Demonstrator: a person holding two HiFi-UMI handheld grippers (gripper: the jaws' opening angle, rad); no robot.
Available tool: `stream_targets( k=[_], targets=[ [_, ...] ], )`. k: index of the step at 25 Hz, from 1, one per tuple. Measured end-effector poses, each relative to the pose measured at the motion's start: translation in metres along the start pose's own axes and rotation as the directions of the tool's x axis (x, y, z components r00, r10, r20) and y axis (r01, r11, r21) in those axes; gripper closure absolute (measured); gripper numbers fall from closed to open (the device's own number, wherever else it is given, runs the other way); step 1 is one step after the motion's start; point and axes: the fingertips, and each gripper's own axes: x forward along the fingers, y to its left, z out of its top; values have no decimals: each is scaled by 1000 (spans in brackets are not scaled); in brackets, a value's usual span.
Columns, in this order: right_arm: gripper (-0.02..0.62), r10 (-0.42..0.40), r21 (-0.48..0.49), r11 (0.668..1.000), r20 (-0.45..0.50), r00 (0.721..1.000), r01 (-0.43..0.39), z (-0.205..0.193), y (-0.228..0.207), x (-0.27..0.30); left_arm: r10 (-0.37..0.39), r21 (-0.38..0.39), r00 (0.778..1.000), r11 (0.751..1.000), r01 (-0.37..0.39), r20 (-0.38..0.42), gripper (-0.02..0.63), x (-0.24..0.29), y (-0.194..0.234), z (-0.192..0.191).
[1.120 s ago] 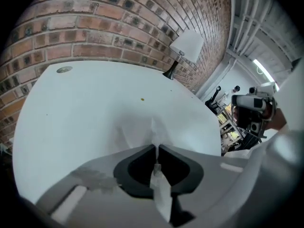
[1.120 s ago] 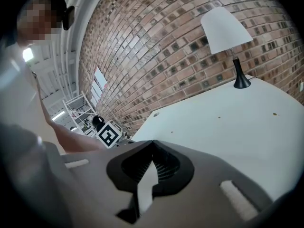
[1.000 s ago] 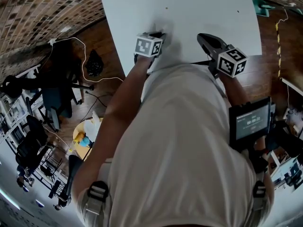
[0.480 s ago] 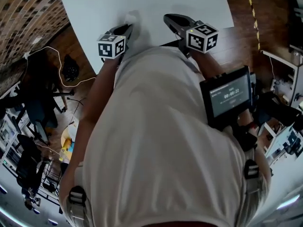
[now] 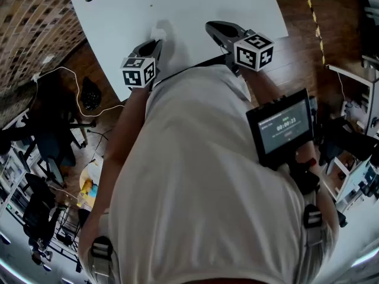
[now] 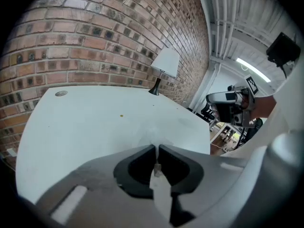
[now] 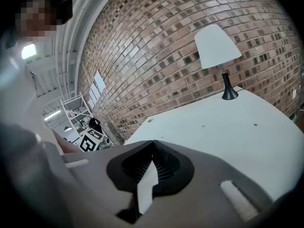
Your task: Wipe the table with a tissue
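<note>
Both clenched: left tongs on the tissue, right tongs empty; screen digits blurred.

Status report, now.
Left gripper shut on tissue, over table. Right gripper shut, empty. Lamp at far edge, out of the way.

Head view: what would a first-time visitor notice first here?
Two hand-held tools lead: the left gripper and right gripper, each bearing a black-and-white marker cube, over the near edge of the white table. The left one pinches a tissue. A lit screen sits on the person's right forearm.
</note>
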Motion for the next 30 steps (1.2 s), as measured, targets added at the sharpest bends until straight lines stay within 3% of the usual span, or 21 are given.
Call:
stream_targets(
  k=[8,13,19,24,30],
  targets=[
    [588,4,-7,1000,0,1000,-4,7,-8,-4,48,5,999,999,-48,-9,578,-2,11,7],
    [588,-3,11,1000,23,1000,3,24,-34,-8,125,16,991,992,-124,-40,578,8,33,20],
    [588,6,74,997,25,1000,-8,19,-57,-10,232,46,969,972,-229,-87,578,30,63,43],
    [588,6,88,996,24,1000,-8,21,-65,-19,342,-19,933,938,-346,-110,577,37,102,48],
    [588,-18,105,994,43,999,13,23,-79,-33,385,-23,916,921,-390,-110,575,41,121,75]
  ],
)
